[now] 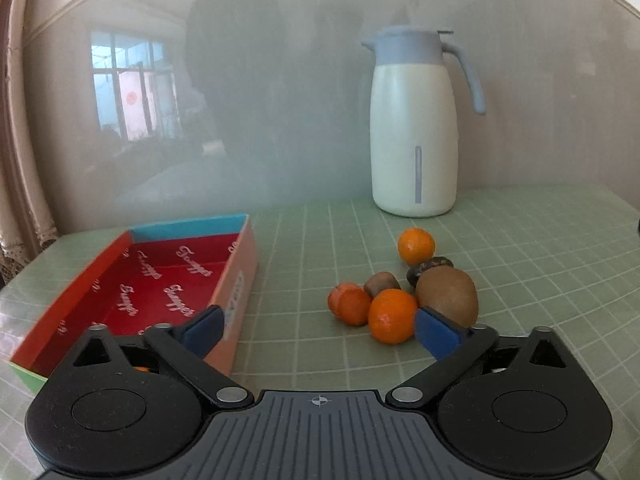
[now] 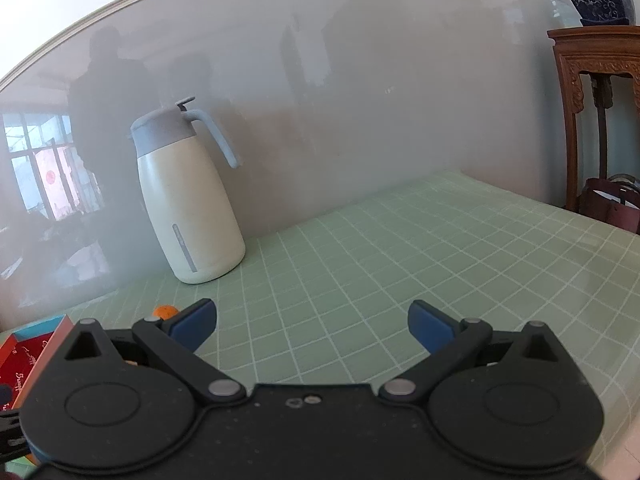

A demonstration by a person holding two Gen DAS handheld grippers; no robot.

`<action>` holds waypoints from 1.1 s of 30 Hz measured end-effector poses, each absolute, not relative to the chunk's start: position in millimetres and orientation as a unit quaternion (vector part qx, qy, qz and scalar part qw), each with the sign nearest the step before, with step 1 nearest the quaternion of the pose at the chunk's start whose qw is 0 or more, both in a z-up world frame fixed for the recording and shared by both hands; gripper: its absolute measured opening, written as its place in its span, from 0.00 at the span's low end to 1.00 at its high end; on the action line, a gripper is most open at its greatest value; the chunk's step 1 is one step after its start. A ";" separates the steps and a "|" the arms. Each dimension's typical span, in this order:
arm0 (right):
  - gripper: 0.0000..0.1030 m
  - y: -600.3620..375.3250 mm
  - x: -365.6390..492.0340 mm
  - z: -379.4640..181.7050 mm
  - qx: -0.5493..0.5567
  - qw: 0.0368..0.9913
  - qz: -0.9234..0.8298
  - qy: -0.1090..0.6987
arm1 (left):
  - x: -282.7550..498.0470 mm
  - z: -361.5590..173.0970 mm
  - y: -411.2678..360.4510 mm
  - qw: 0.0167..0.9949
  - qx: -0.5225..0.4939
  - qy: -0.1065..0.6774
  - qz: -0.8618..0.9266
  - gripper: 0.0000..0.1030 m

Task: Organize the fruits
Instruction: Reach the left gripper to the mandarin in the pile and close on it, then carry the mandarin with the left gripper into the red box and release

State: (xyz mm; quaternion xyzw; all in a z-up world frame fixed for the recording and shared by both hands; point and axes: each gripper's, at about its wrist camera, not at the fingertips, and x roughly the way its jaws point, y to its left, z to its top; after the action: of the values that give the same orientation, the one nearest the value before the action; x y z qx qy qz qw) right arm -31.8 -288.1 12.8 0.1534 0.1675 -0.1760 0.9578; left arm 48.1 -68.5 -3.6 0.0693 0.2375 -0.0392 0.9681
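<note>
Mostly undone: the fruit pile (image 1: 400, 296) lies on the table (image 1: 520, 264) beside the box (image 1: 168, 280), which looks nearly empty. Left gripper (image 1: 320, 328) and right gripper (image 2: 312, 326) both gape wide, holding nothing.

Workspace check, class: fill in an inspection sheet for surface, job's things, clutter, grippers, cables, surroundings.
Surface: green checked tablecloth.
Job's things: red box at left; three oranges, two kiwis and a dark fruit bunched on the cloth to its right.
Clutter: white jug by the wall.
Grippers: left gripper open, nothing between; right gripper open, empty.
Cables: nothing seen.
Surroundings: glossy wall, wooden stand.
</note>
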 end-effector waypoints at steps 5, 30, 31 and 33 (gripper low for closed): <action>0.99 -289.1 -32.7 14.9 0.146 0.959 -0.183 0.162 | 61.7 -14.7 -73.8 0.963 0.064 0.259 -0.040 0.85; 1.00 -309.8 -50.6 20.8 0.100 0.942 -0.298 0.114 | 96.0 -34.5 -107.3 0.948 0.044 0.305 -0.086 0.43; 1.00 -310.2 -50.9 20.6 0.102 0.942 -0.298 0.115 | 96.8 -35.6 -108.5 0.947 0.044 0.306 -0.086 0.41; 1.00 -311.5 -51.4 20.3 0.105 0.942 -0.298 0.115 | 98.6 -36.8 -110.1 0.946 0.044 0.308 -0.086 0.40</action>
State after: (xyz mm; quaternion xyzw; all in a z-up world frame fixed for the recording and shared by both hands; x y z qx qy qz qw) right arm -51.4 -311.5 20.3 0.1053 0.1154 -0.2979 0.9417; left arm 98.6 -110.1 -36.8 0.0440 0.3080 -0.0862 0.9465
